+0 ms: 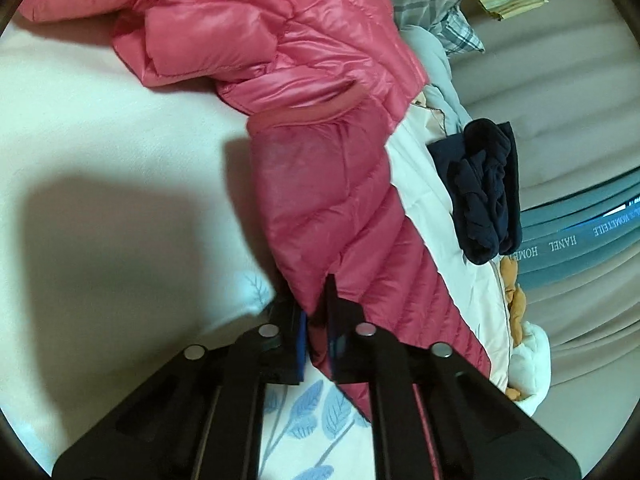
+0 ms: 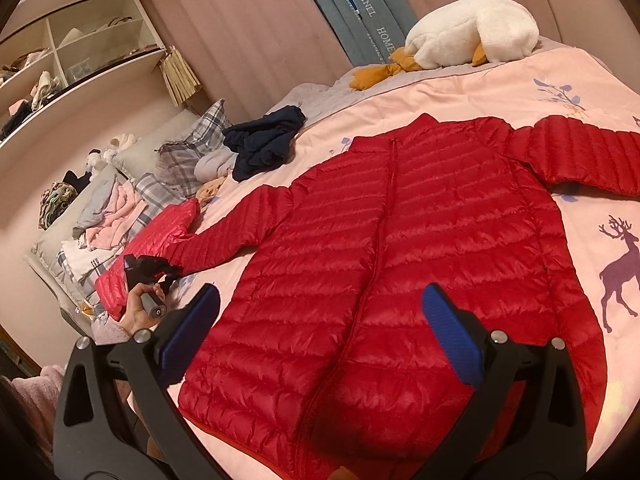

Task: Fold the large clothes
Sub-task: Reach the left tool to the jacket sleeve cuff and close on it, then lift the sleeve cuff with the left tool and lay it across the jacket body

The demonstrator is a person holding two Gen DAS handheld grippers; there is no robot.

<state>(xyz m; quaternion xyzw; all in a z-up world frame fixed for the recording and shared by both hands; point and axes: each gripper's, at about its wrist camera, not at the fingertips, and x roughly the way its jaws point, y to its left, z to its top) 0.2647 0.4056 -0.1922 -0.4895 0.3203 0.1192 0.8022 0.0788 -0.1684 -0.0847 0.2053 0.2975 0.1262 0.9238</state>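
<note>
A red quilted down jacket (image 2: 400,248) lies flat, front up and zipped, on the pink bedspread (image 2: 500,92), both sleeves spread out. My left gripper (image 1: 318,312) is shut on the cuff end of the jacket's left sleeve (image 1: 340,216); it also shows in the right wrist view (image 2: 172,270) at that cuff. My right gripper (image 2: 320,320) is open and empty, hovering above the jacket's lower hem, its blue pads (image 2: 452,332) wide apart.
A second, pinker down jacket (image 1: 248,28) lies bunched beyond the sleeve. A dark navy garment (image 2: 264,140), plaid pillows (image 2: 188,160) and loose clothes lie along the bed's left side. A white plush goose (image 2: 468,32) rests at the headboard. Shelves (image 2: 80,52) stand at far left.
</note>
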